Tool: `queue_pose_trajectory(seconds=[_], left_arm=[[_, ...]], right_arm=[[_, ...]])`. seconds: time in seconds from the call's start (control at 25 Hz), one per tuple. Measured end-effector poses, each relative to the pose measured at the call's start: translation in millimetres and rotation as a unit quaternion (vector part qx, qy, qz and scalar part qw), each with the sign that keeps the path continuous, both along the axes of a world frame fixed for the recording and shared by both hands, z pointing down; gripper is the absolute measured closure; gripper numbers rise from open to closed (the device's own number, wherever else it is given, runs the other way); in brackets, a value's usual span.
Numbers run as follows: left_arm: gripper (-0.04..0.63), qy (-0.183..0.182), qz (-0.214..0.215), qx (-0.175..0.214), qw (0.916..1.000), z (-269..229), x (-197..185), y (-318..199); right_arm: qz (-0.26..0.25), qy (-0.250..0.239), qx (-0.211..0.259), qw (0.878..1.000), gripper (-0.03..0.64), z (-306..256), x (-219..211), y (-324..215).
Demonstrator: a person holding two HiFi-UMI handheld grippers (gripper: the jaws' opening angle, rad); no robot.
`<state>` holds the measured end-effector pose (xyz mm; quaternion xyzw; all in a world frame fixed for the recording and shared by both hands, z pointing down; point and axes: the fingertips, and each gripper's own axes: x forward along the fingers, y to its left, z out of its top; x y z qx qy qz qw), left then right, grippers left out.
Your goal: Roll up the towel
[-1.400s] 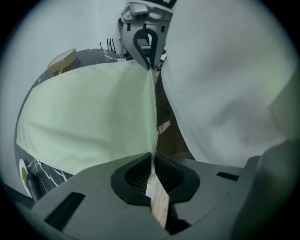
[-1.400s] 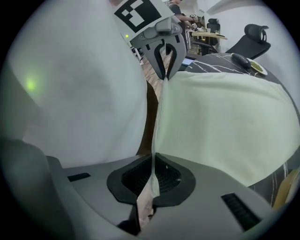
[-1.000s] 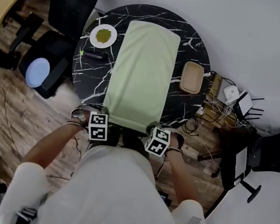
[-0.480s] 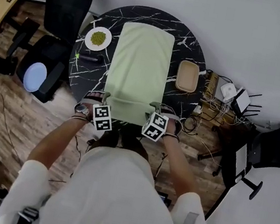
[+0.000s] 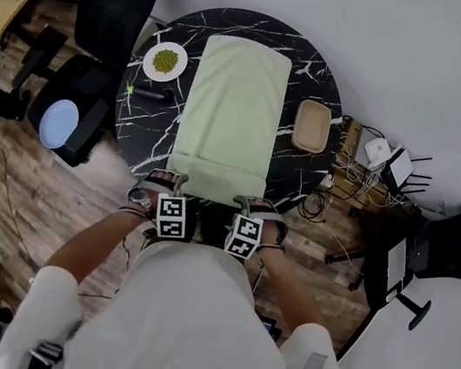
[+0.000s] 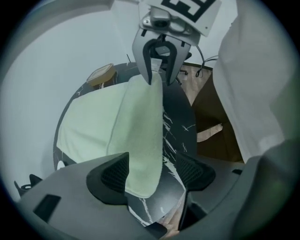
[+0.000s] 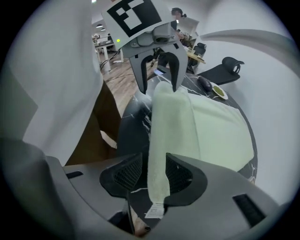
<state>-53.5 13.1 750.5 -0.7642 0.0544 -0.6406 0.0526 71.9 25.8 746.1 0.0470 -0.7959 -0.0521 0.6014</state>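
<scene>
On the round black marble desk (image 5: 321, 71) the green towel (image 5: 234, 91) is lying lengthwise. Its near edge, overhanging a second ago, is now lying turned over as a first fold (image 5: 215, 172). We are letting go: the left gripper (image 6: 153, 172) and right gripper (image 7: 153, 176) have just been opening and stand apart astride the fold, so rolling is only beginning.

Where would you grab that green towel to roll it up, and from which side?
Take the towel by its near end, one grip at each corner, coming down from above on the person's side of the table. That end is already turned over into a fold, while the rest lies flat, running away, so it rolls forward.
</scene>
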Motion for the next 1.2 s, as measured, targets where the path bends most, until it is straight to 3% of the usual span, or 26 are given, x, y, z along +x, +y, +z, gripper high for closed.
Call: queue_pose_trajectory(seconds=[0.24,0.4,0.52,0.6,0.64,0.68,0.84,1.2], left_arm=[[0.299,-0.035,-0.004,-0.022,0.9991,25.9,-13.2,5.0],[0.439,-0.045,-0.006,-0.006,0.9990,34.0,-22.9,-1.3],[0.474,-0.047,-0.002,-0.011,0.9988,36.2,-23.7,1.3],[0.499,-0.049,0.003,-0.008,0.9987,36.4,-23.5,2.2],[0.548,-0.050,0.004,-0.001,0.9988,36.2,-23.3,0.8],[0.568,-0.050,0.005,0.004,0.9988,35.9,-23.0,-0.8],[0.572,-0.049,0.004,-0.003,0.9988,34.8,-22.8,-2.0],[0.575,-0.041,0.004,-0.010,0.9991,25.2,-22.6,6.0]], right_arm=[[0.007,0.039,-0.016,0.999,0.469,28.4,11.8,7.5],[0.010,0.057,-0.028,0.998,0.471,38.4,16.1,5.7],[0.009,0.058,-0.037,0.998,0.477,39.1,15.9,6.8],[0.010,0.057,-0.031,0.998,0.513,38.5,16.2,5.1],[0.012,0.056,-0.024,0.998,0.607,37.8,16.3,2.2],[0.015,0.054,-0.022,0.998,0.606,37.0,16.4,-0.7],[0.036,0.043,-0.034,0.998,0.607,34.6,17.6,-7.1],[0.023,0.039,-0.056,0.997,0.609,27.9,19.3,8.6]])
